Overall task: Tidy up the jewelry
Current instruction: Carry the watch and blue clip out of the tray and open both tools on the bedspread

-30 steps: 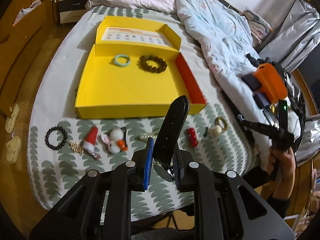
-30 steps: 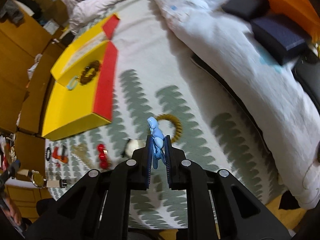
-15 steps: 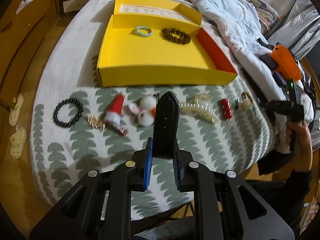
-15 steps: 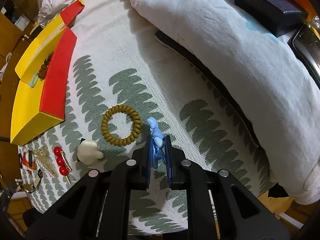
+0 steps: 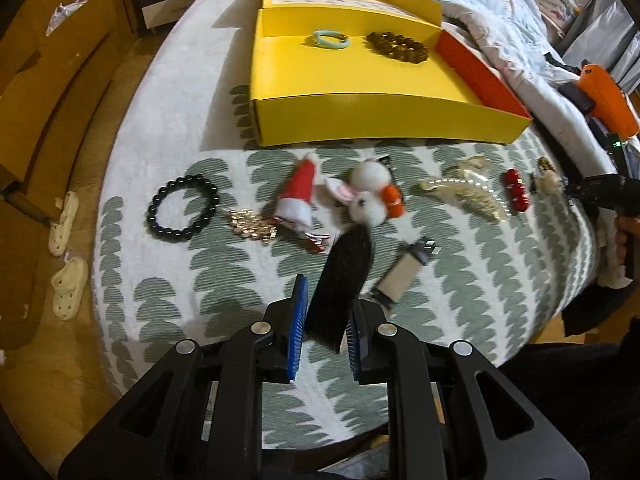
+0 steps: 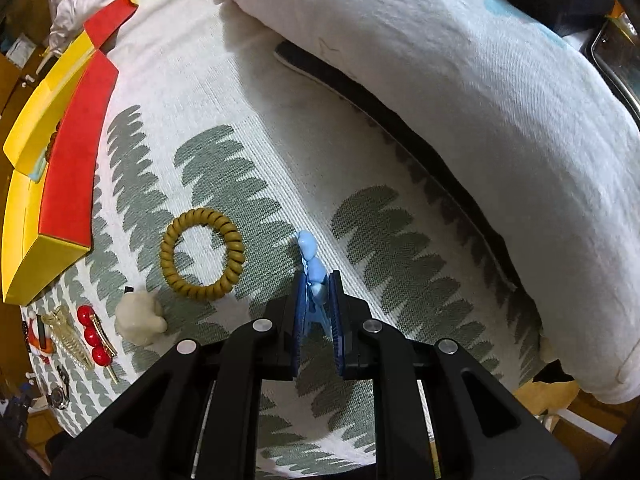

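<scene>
Left gripper (image 5: 324, 322): clamped on long black fuzzy strap (image 5: 343, 280); right gripper (image 6: 318, 312): pinching small pale-blue beaded plastic clip (image 6: 312, 268); above green-patterned bedspread (image 6: 248, 128)

Lowered toward the bedspread (image 5: 224, 264) on both sides: left claw (image 5: 324, 320), with its black strap (image 5: 344, 276), now just short of the rabbit clip (image 5: 366, 202); right claw (image 6: 318, 304) closer to the coil tie (image 6: 202, 254) at its left.
</scene>
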Motion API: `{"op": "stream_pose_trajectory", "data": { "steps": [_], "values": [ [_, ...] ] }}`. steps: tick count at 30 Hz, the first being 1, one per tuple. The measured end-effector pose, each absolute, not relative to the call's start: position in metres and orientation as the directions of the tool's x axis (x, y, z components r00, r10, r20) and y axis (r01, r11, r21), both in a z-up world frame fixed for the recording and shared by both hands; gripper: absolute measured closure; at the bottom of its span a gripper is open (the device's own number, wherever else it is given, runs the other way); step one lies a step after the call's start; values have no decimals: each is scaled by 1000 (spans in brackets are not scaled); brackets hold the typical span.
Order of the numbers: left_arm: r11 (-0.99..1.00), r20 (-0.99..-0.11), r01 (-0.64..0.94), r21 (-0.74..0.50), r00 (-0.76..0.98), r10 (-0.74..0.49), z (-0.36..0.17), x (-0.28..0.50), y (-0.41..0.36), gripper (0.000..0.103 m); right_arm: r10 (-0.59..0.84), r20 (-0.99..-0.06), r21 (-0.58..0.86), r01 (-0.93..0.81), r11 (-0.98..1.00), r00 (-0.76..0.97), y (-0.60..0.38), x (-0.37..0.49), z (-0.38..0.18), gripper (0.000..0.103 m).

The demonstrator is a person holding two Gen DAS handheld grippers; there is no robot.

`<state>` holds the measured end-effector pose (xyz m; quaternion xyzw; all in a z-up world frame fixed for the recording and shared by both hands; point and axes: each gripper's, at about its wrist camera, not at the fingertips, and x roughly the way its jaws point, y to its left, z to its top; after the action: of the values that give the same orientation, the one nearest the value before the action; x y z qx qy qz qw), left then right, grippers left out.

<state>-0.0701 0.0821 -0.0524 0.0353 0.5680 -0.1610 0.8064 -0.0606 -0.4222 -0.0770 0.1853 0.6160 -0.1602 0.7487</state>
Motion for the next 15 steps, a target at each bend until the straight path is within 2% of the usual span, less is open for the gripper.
{"op": "stream_pose_trajectory", "data": {
  "steps": [1,6,10,15],
  "values": [
    [947,-927,296,-124,307,-217,-53,-70,84,85,-14,-982,76,465,882,188,-421,-60,-77,85],
    [954,-925,271,-127,316,-212,-57,-73,96,84,-48,-982,42,462,886,181,-419,-56,-74,83],
    [959,-919,251,-128,334,-210,-54,-74,103,80,-66,-978,32,457,889,197,-414,-55,-64,82],
    [965,-899,224,-133,383,-213,-40,-73,113,62,-56,-962,64,417,907,269,-396,-55,-39,81]
  ]
}}
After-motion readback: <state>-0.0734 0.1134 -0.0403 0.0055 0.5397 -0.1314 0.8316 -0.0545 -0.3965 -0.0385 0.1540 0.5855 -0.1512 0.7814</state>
